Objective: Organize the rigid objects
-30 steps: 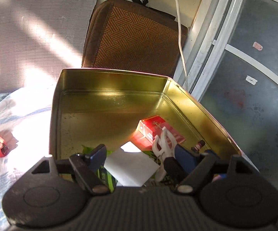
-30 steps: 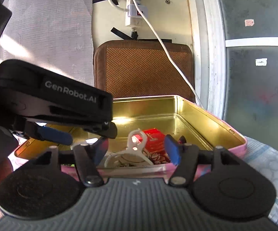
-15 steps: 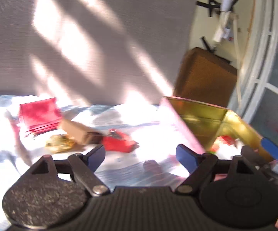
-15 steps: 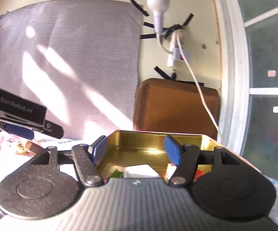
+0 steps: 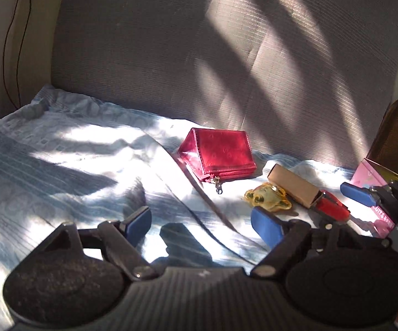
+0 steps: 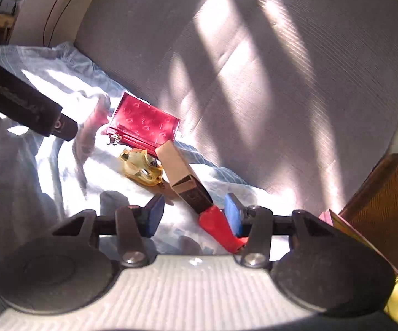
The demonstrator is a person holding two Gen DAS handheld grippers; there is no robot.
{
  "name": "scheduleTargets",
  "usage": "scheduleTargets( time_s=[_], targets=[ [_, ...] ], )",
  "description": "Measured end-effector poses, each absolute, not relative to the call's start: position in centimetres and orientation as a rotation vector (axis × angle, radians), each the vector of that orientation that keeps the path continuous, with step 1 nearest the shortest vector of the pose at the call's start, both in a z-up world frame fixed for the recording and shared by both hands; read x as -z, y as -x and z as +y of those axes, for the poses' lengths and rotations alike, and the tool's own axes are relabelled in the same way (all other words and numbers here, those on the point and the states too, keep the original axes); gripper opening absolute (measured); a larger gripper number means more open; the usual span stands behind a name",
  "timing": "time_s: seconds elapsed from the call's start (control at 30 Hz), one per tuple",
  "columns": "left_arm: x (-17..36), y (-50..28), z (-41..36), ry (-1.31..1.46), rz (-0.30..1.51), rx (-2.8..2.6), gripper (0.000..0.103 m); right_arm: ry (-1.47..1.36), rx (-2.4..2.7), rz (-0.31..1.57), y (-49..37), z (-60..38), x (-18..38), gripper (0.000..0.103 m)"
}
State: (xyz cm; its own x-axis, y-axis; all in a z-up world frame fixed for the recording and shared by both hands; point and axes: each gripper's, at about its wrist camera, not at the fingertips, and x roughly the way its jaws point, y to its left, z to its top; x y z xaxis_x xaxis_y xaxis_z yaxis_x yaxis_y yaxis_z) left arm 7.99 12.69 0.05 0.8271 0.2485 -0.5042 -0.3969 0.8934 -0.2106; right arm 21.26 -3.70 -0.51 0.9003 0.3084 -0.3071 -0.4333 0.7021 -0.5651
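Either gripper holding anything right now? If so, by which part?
Nothing held. Left gripper is open over bare cloth. Right gripper, just narrowing, is open too; the red stapler lies unclamped by one finger.

Bare bedsheet [image 5: 61, 165] left of red wallet [image 5: 221, 154]; cardboard box [image 5: 292, 184], tin [image 5: 370, 190] crowd right.

Pretty clearly someone's home, probably a bedroom or a sunny corner by a window; the whole work surface is a rumpled pale blue patterned bedsheet [image 5: 61, 149] with hard sunlight stripes falling across it and up the grey ribbed mat [image 5: 226, 55] leaning on the cream wall behind. Household bits lie around on the sheet: a red zip wallet [image 5: 221, 153], a small cardboard box [image 5: 292, 186], a pink biscuit-style tin [image 5: 370, 176]; a brown woven cushion [image 6: 386, 190] stands propped at the right, and thin black cables [image 5: 17, 27] trail down the wall at the left.
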Motion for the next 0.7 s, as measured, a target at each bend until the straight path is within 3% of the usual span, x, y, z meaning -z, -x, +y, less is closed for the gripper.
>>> scheduleTargets(
  time_s=[0.1, 0.13, 0.23, 0.33, 0.5, 0.6, 0.7],
  targets=[
    [0.0, -8.4, 12.2, 0.283, 0.488, -0.336, 0.082, 0.742, -0.433, 0.219, -23.1, -2.2, 1.1, 0.048],
    [0.0, -8.4, 12.2, 0.28, 0.486, -0.333, 0.082, 0.764, -0.441, 0.22, -23.2, -1.9, 1.4, 0.03],
    [-0.1, -8.3, 12.4, 0.288, 0.478, -0.316, 0.083, 0.682, -0.449, 0.216, -22.4, -2.9, 0.5, 0.026],
    [-0.3, -7.9, 12.7, 0.33, 0.462, -0.265, 0.083, 0.36, -0.556, 0.349, -20.7, -6.7, -2.2, 0.024],
    [0.3, -7.7, 12.4, 0.509, 0.508, 0.012, 0.087, -0.174, -0.709, 0.561, -16.6, -18.0, -3.1, 0.024],
    [0.6, -8.0, 10.6, 0.522, 0.55, 0.122, 0.087, -0.241, -0.645, 0.615, -13.8, -23.5, -1.0, 0.026],
    [0.5, -8.0, 7.9, 0.492, 0.577, 0.185, 0.086, -0.142, -0.47, 0.576, -10.5, -27.1, 0.5, 0.041]
  ],
)
